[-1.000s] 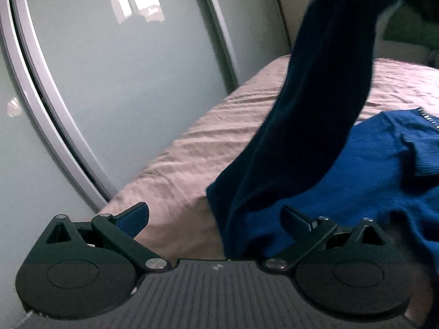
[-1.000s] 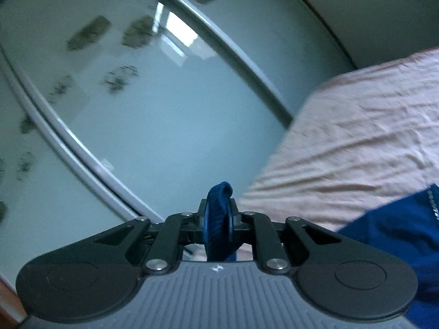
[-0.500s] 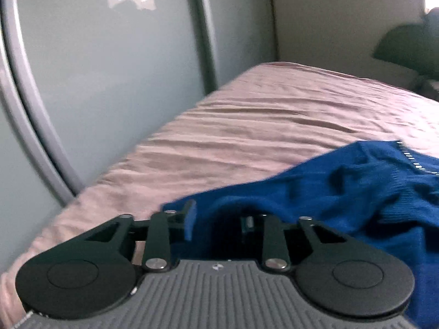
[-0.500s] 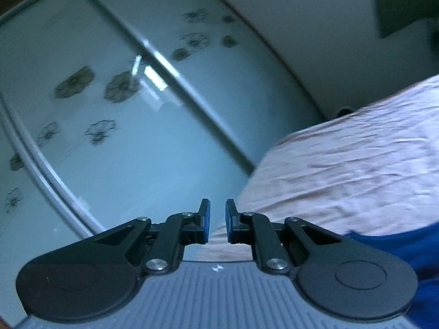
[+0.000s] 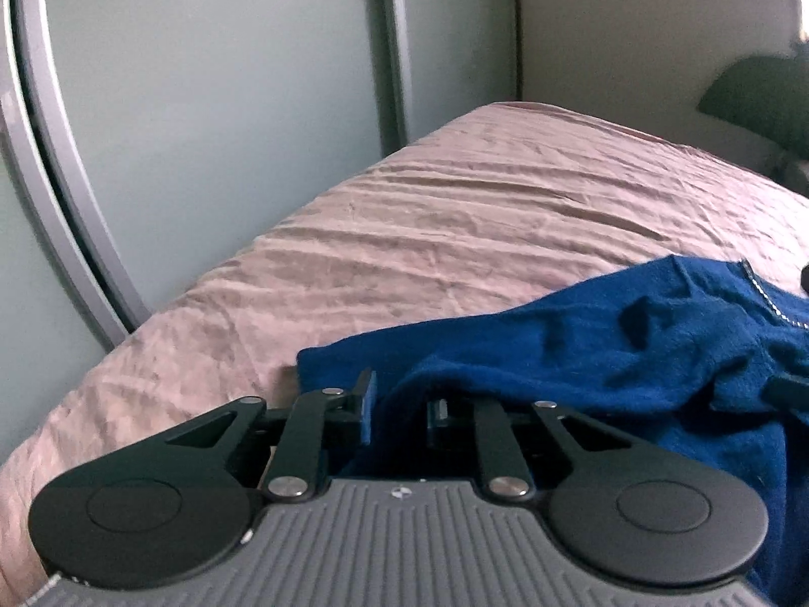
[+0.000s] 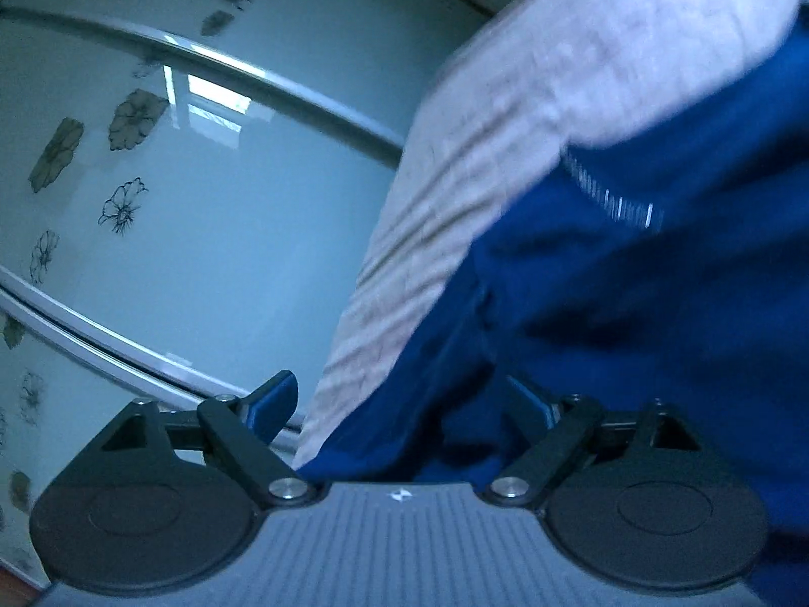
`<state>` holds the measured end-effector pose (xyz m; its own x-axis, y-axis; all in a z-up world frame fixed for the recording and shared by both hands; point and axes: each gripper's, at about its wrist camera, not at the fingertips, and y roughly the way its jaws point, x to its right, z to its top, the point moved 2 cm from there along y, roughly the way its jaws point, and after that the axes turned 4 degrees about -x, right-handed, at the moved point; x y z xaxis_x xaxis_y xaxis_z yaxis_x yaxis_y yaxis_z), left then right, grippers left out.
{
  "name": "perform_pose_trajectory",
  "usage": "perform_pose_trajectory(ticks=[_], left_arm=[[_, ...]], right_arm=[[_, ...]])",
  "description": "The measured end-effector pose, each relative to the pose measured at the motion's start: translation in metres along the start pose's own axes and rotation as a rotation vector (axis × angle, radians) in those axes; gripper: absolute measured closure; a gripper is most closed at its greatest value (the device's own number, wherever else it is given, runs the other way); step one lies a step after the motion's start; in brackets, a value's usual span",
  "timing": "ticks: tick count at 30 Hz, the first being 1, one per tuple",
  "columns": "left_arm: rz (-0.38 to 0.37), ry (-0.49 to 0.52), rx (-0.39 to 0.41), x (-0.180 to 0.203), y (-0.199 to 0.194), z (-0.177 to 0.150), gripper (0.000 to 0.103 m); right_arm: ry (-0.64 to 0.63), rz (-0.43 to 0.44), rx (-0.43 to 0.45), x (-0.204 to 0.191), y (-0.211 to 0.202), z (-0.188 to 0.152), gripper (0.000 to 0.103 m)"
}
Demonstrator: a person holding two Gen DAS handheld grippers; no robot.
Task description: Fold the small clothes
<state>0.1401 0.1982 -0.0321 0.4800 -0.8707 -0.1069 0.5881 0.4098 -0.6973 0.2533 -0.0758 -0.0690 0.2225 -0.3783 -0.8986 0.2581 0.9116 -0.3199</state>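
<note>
Left gripper (image 5: 399,412) jaws closing on blue garment (image 5: 581,354); right gripper (image 6: 399,404) opening over it.

We see a bed (image 5: 455,232) in wrinkled pink sheet at centre, glossy sliding wardrobe doors (image 5: 202,101) at ten o'clock, flower-printed in the right view, plain wall (image 5: 632,35) at one.

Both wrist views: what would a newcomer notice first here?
A rumpled blue garment lies on the pink bedsheet, right in front of both grippers. The left gripper is closing with a fold of that cloth between its fingers, while the right gripper is opening wide, blue cloth lying loose between its fingers. Behind the bed stand glossy sliding doors, printed with flowers in the right view.
</note>
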Motion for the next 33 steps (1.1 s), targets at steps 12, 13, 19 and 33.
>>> perform_pose_trajectory(ticks=[12,13,19,33], left_arm=[[0.009,0.024,-0.007,-0.001,0.007,-0.008,0.075],[0.009,0.027,-0.008,-0.001,0.007,-0.008,0.082],[-0.020,0.039,0.030,0.013,-0.005,0.005,0.095],[-0.239,0.306,0.203,0.168,-0.073,0.024,0.090]], right_arm=[[-0.010,-0.156,0.077,0.001,0.046,0.012,0.091],[-0.003,-0.159,0.086,0.003,0.045,0.013,0.092],[-0.131,-0.189,0.184,-0.018,0.011,0.022,0.094],[-0.311,-0.425,0.559,-0.028,-0.168,0.033,0.094]])
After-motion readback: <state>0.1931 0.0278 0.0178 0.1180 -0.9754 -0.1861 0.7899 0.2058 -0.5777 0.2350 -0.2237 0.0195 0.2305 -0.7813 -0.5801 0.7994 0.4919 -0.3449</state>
